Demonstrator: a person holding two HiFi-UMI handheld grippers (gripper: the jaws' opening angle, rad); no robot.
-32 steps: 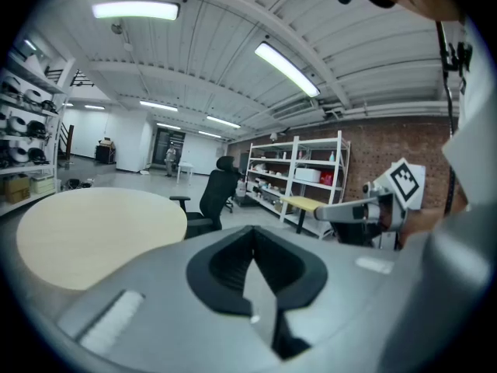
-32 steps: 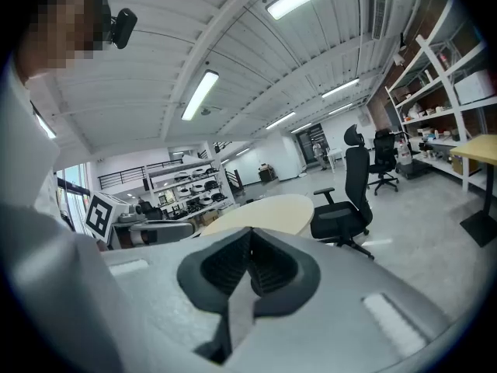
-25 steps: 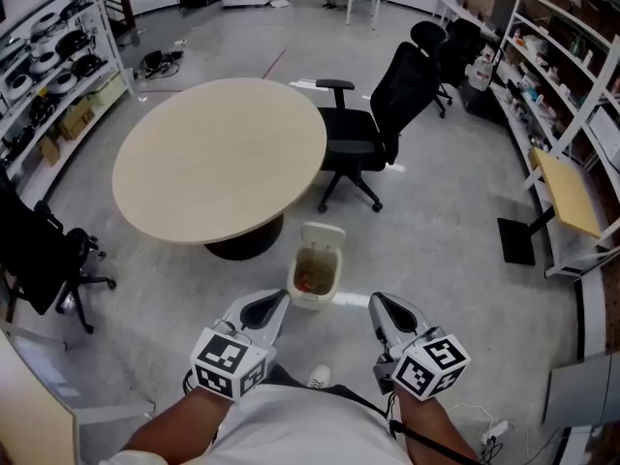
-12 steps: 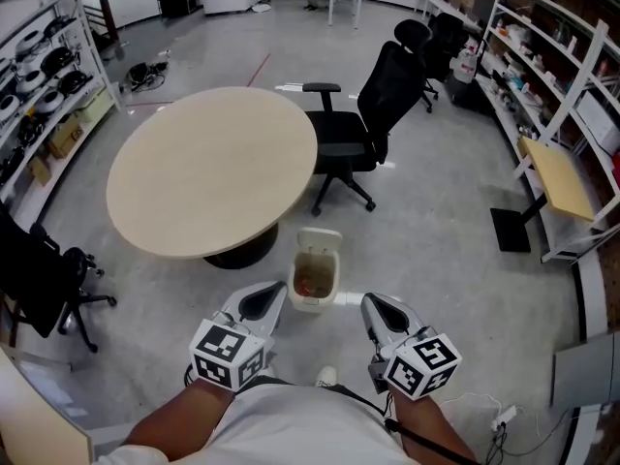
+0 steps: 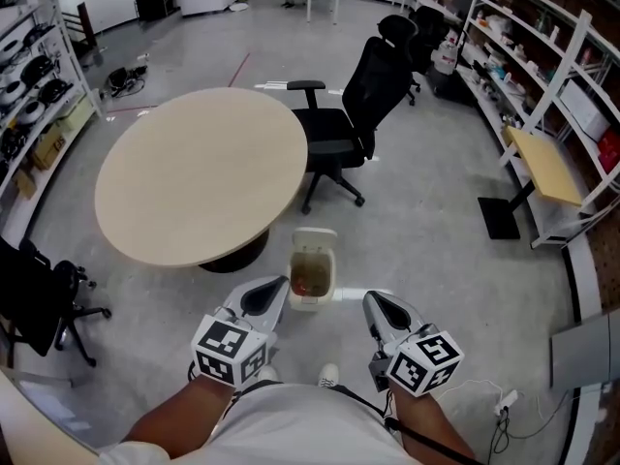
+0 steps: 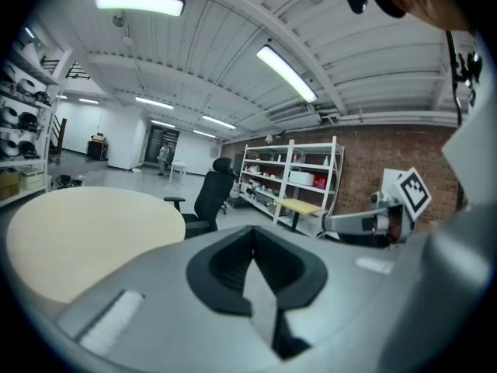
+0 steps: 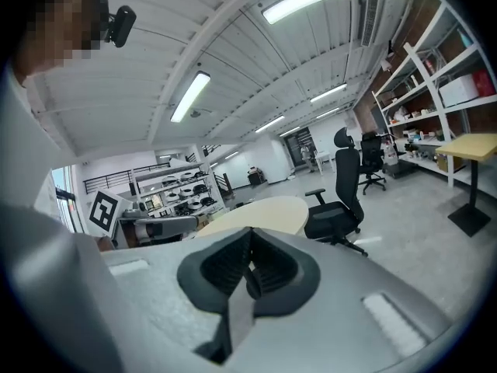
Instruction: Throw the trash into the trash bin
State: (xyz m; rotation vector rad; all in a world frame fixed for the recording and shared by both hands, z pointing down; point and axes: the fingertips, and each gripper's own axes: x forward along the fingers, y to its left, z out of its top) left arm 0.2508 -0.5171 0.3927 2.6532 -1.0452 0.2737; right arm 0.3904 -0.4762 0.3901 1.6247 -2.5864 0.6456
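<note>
White plastic makes up the trash bin (image 5: 308, 304), which stands on the grey floor (image 5: 426, 250) with its lid tipped open at the far rim. Brownish-orange trash (image 5: 308, 281) lies inside it; what the pieces are is too small to tell, though they look like crumpled scraps.

On the near side of the bin, the left gripper (image 5: 275, 288) and the right gripper (image 5: 379, 306) are held low in front of the person, both pointing towards the bin. The left one's tip is just beside the bin's near left corner. The right one sits a little off the bin's near right side.

In the left gripper view the dark fingers (image 6: 225, 264) are pressed together along one seam, with nothing between them. In the right gripper view the fingers (image 7: 224, 269) are likewise closed against each other and empty.

Just beyond the bin and to its left stands a round beige worktop (image 5: 199, 177) with a bare top. Beyond the bin to its right, a black office chair (image 5: 354, 114) is drawn up near that worktop's edge. White shelving (image 5: 542, 85) runs well off to the bin's right.
</note>
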